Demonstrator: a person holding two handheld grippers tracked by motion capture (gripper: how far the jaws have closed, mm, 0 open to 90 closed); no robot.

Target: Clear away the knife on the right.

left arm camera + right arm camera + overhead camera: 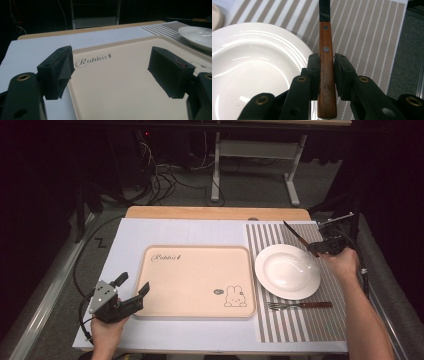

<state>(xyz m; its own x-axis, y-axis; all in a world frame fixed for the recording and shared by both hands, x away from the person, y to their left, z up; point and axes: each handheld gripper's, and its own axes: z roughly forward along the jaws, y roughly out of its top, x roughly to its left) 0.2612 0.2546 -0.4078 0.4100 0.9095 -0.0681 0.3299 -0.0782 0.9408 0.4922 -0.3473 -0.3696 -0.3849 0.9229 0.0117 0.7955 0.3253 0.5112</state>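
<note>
In the high view, the jaws of the right gripper (pixel 320 246) were closed on the wooden handle of a knife (pixel 298 237), held above the far right part of the striped placemat (pixel 300 325), just beyond the far right rim of the white plate (pixel 287 271). The knife's dark blade pointed away to the far left, its tip clear of the plate. The left gripper (pixel 134 290) sat at the near left, its jaws spread wide and empty, one over the near left corner of the peach tray (pixel 197 281), the other over the white tabletop (pixel 130 232). A fork (pixel 299 305) with a matching wooden handle lay on the placemat just near of the plate.

In the left gripper view, the two black jaws stood well apart with nothing between them. The tray with its "Rabbit" lettering (pixel 93 60) stretched out below them, and the plate (pixel 197 35) showed at the far right.

In the right gripper view, both pads (pixel 314 72) pressed on the sides of the knife's handle (pixel 326 70). The handle was reddish-brown wood with two metal rivets, its butt end nearest the camera, and the dark blade (pixel 324 11) ran on out of the top of the frame. Beneath the knife lay the striped placemat (pixel 367 32), with the plate (pixel 254 65) just to the left.
</note>
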